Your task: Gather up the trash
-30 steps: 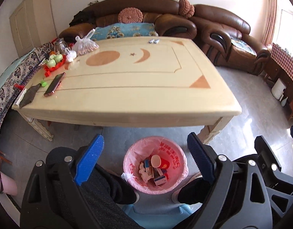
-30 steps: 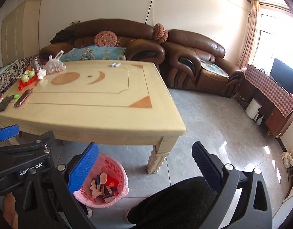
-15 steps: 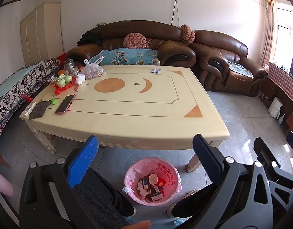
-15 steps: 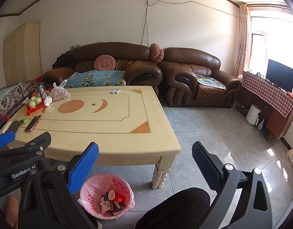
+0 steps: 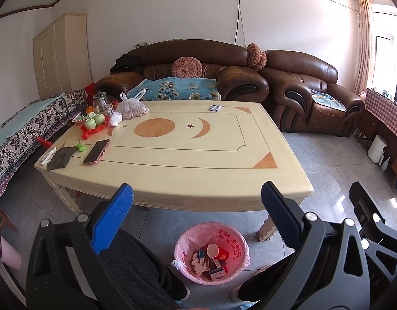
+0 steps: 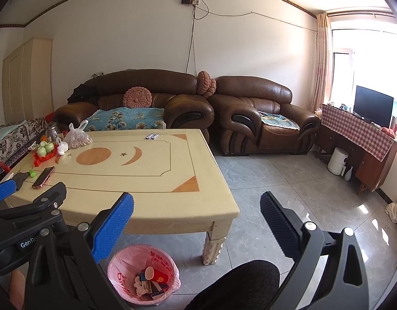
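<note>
A pink-lined trash bin (image 5: 183,242) stands on the floor in front of the table; it also shows in the right wrist view (image 6: 115,266). It holds a paper cup, a red packet and small boxes (image 5: 211,261). My left gripper (image 5: 195,206) is open and empty, raised above the bin and level with the table's front edge. My right gripper (image 6: 195,211) is open and empty, to the right of the left gripper, which shows in the right wrist view (image 6: 30,222).
A cream coffee table (image 5: 188,160) carries a phone (image 5: 96,152), a grey cloth (image 5: 60,158), a red tray with green cups (image 5: 93,122), a plastic bag (image 5: 132,108) and two small items (image 5: 216,107). Brown sofas (image 5: 198,72) stand behind. My knees are below the grippers.
Both grippers have risen and tilted up, from looking down at the bin to looking across the table and room. Both stayed open and empty.
</note>
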Tool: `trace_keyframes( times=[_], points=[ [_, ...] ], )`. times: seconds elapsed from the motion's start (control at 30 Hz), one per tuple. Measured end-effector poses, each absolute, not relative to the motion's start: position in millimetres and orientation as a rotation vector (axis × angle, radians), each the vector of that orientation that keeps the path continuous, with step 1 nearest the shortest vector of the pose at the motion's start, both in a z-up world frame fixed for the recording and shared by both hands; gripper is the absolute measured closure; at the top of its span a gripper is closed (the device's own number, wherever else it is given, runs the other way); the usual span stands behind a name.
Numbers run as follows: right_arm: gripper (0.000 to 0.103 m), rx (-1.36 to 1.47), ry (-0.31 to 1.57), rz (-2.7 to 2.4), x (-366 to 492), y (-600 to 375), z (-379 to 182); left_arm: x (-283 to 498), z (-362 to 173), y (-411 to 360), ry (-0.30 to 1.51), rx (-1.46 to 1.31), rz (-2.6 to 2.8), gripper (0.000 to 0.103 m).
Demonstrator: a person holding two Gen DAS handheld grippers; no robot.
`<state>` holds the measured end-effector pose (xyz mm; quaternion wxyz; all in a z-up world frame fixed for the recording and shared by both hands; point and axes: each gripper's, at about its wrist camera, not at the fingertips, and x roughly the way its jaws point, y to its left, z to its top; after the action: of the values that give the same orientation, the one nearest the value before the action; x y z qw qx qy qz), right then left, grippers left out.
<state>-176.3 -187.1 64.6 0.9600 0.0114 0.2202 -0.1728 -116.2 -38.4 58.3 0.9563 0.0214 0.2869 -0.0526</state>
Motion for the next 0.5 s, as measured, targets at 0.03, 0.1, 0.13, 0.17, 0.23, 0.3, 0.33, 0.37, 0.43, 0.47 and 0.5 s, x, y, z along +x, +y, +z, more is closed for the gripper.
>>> trace_keyframes(
  times=[0.03,0.1,0.13,0.17,0.23,0.3,0.33,0.37,0.43,0.47,0.5],
  points=[
    [0.007,0.024,0.444,-0.351,-177.0,-187.0,65.4,-116.5,58.8,-38.1,0.581,0.043,-0.108,0.006],
    [0.007,0.025,0.44,-0.353,-177.4,-187.3,66.7,-116.9,59.4,-37.3,0.578,0.041,-0.11,0.006],
    [0.007,0.023,0.437,-0.356,-177.8,-187.1,67.4,-116.5,59.4,-36.9,0.579,0.042,-0.109,0.006],
    [0.007,0.02,0.433,-0.359,-178.4,-186.6,68.0,-116.7,59.5,-37.0,0.579,0.041,-0.109,0.006],
    [0.007,0.011,0.425,-0.364,-179.6,-185.6,68.9,-116.6,59.5,-36.9,0.578,0.039,-0.11,0.006],
    [0.007,0.01,0.424,-0.365,-179.3,-185.4,69.7,-116.7,59.5,-36.8,0.578,0.038,-0.111,0.006],
    [0.007,0.011,0.425,-0.364,-179.3,-185.4,69.8,-117.2,59.2,-37.1,0.578,0.037,-0.11,0.006],
    [0.007,0.011,0.425,-0.364,-179.5,-185.3,69.9,-117.2,59.1,-36.8,0.577,0.038,-0.11,0.006],
    [0.007,0.01,0.426,-0.364,-179.4,-185.3,70.0,-117.2,59.0,-36.9,0.578,0.04,-0.112,0.006],
    [0.007,0.009,0.425,-0.365,-178.8,-185.1,69.8,-118.0,58.8,-36.9,0.579,0.039,-0.113,0.006],
    [0.007,0.008,0.425,-0.366,-178.8,-184.4,70.0,-118.4,58.9,-37.1,0.58,0.04,-0.114,0.006]
  ],
)
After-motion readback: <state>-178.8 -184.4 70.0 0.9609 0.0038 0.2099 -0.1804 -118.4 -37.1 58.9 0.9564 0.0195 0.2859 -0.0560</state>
